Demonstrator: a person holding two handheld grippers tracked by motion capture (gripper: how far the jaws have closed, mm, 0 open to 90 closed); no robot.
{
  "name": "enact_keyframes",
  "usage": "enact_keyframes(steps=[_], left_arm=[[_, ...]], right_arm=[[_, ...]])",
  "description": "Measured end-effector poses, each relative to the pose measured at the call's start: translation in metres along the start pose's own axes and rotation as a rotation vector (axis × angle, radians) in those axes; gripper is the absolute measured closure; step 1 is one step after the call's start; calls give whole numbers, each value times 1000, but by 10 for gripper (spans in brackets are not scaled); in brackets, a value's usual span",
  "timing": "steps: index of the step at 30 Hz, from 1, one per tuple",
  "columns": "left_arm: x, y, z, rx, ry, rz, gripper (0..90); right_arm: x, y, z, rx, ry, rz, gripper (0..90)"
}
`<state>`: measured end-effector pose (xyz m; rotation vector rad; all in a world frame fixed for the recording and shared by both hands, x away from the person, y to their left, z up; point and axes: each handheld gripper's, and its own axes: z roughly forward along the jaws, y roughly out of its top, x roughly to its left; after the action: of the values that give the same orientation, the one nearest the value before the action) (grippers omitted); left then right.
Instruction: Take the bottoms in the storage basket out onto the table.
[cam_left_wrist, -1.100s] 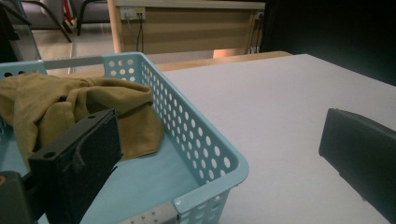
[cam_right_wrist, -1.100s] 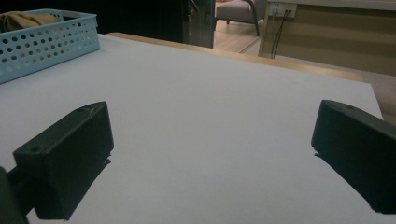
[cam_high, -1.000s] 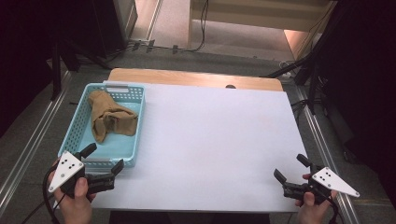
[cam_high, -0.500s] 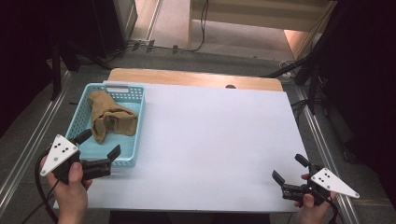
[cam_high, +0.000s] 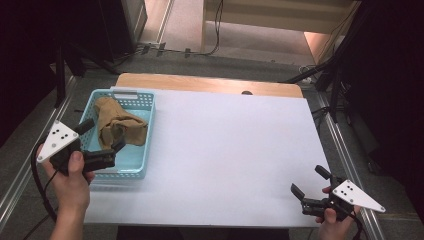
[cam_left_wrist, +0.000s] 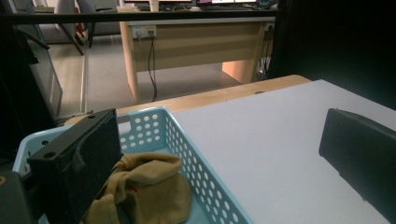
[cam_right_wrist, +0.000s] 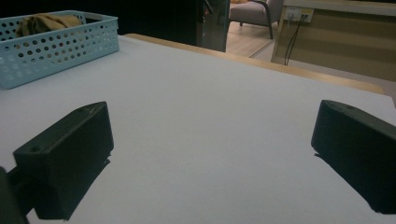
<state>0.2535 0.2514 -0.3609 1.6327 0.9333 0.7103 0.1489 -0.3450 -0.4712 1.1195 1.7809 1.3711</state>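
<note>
White sheeting covers most of the desk (cam_high: 225, 150), with a strip of bare wood along its far edge and dim floor and cables beyond. At the left, the left gripper (cam_high: 102, 140) has swung up from the near-left corner over the last second and now hangs at the near end of the pale blue basket (cam_high: 134, 172), its fingers spread wide and holding nothing. One finger sits above the basket's inside, the other out over the white sheet (the left gripper view shows this plainly). Just ahead of them lies the tan cloth (cam_high: 119, 127), crumpled in the basket, not yet touched. That move reads to me as the start of a reach: the cloth looks like the thing to be picked out, and the grasp itself is yet to come. Across the bare middle of the desk, well apart from all this, the right gripper (cam_high: 310, 187) rests low at the near-right corner, its fingers likewise wide open and empty, much where it was a second ago.
</note>
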Motion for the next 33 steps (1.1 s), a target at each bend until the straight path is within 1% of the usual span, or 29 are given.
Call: enact_keyframes(steps=[1, 2, 3, 4, 7, 8, 9, 14, 15, 17, 20, 22, 28, 33], left_arm=[[3, 3, 2, -6, -1, -6, 0], [3, 3, 2, -6, -1, -6, 0], [7, 8, 5, -1, 0, -12, 0], [7, 8, 5, -1, 0, -12, 0], [15, 16, 9, 1, 4, -19, 0], [15, 16, 9, 1, 4, -19, 0], [18, 19, 12, -1, 4, -22, 0], [23, 25, 18, 3, 6, -17, 0], [25, 27, 21, 4, 7, -17, 0], [26, 29, 23, 7, 9, -16, 0], [30, 32, 28, 1, 12, -10, 0], [32, 34, 33, 8, 11, -8, 0], [38, 41, 46, 23, 9, -15, 0], [43, 47, 53, 30, 10, -17, 0]], right_arm=[[0, 0, 0, -2, 1, 1, 0], [0, 0, 0, -2, 1, 1, 0], [0, 0, -1, -4, 2, 3, 0], [0, 0, -1, -4, 2, 3, 0], [0, 1, -2, -10, 8, 2, 0], [0, 1, -2, -10, 8, 2, 0], [0, 1, -2, -9, 11, 2, 0], [1, 1, -1, -8, 11, 2, 0], [1, 1, -1, -9, 12, 3, 0], [1, 1, -1, -9, 10, 2, 0], [0, 1, -1, -10, 10, 3, 0], [0, 1, -1, -8, 7, 4, 0], [-1, 0, -2, -9, 4, 4, 0], [-1, 0, -2, -11, -6, 3, 0]])
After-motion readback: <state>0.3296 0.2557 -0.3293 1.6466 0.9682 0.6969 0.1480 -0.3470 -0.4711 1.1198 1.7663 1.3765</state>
